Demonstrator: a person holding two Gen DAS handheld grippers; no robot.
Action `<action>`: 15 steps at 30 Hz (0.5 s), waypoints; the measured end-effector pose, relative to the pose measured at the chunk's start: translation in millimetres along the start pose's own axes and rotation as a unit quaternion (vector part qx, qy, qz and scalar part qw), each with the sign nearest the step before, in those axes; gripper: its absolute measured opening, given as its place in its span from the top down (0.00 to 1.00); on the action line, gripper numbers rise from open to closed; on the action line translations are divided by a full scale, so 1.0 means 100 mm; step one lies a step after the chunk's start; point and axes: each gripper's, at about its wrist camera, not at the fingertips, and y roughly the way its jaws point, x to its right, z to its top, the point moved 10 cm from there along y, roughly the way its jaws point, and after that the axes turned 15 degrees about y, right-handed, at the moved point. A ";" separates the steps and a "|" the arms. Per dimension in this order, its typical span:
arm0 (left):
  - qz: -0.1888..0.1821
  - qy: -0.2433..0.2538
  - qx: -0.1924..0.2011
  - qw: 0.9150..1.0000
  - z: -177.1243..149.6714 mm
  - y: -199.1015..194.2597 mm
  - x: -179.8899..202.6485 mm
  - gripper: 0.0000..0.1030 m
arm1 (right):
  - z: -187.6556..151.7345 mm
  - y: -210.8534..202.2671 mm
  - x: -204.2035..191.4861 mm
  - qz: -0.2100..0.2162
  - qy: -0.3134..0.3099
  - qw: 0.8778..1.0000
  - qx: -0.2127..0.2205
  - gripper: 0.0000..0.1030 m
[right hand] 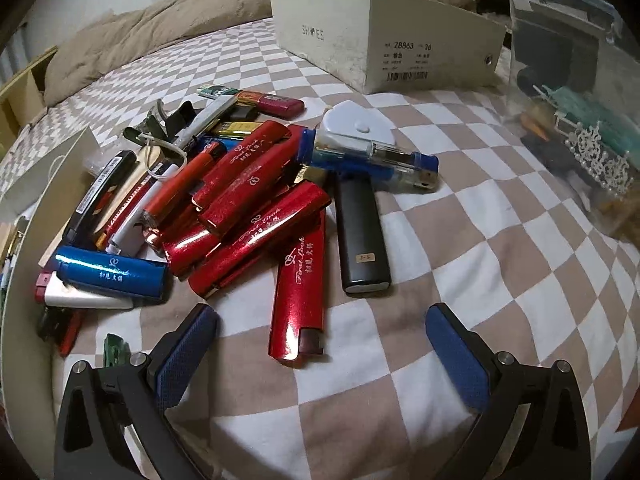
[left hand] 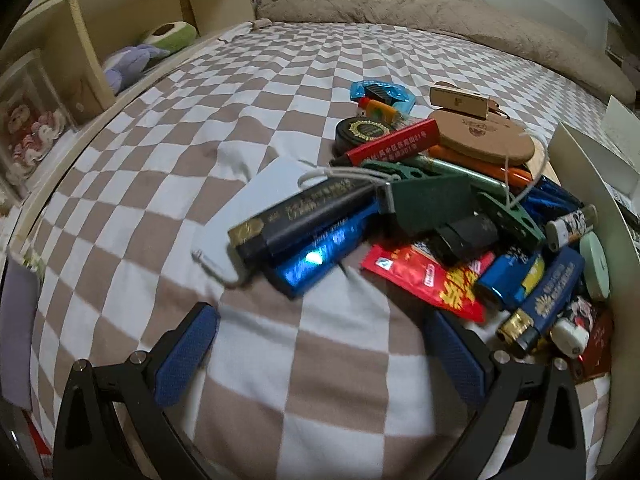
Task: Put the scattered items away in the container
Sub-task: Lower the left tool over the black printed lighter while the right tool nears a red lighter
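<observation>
Lying just ahead of spread jaws: red lighter [right hand: 298,300].

You had a brown-and-white checked bedsheet [right hand: 460,280], glossy red lighters [right hand: 298,300], one blue lighter [right hand: 114,274], a white shoebox [right hand: 384,44], and blue-padded fingers [right hand: 188,360].

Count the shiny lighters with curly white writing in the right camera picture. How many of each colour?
Red lighters: 4
Blue lighter: 1
Total: 5
Others are partly hidden, with no writing showing, so they are not counted.
</observation>
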 end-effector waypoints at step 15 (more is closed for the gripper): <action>0.068 -0.119 -0.012 0.990 -0.14 -0.02 -0.91 0.00 | -0.02 -0.03 0.01 -0.002 0.003 1.000 0.021 0.00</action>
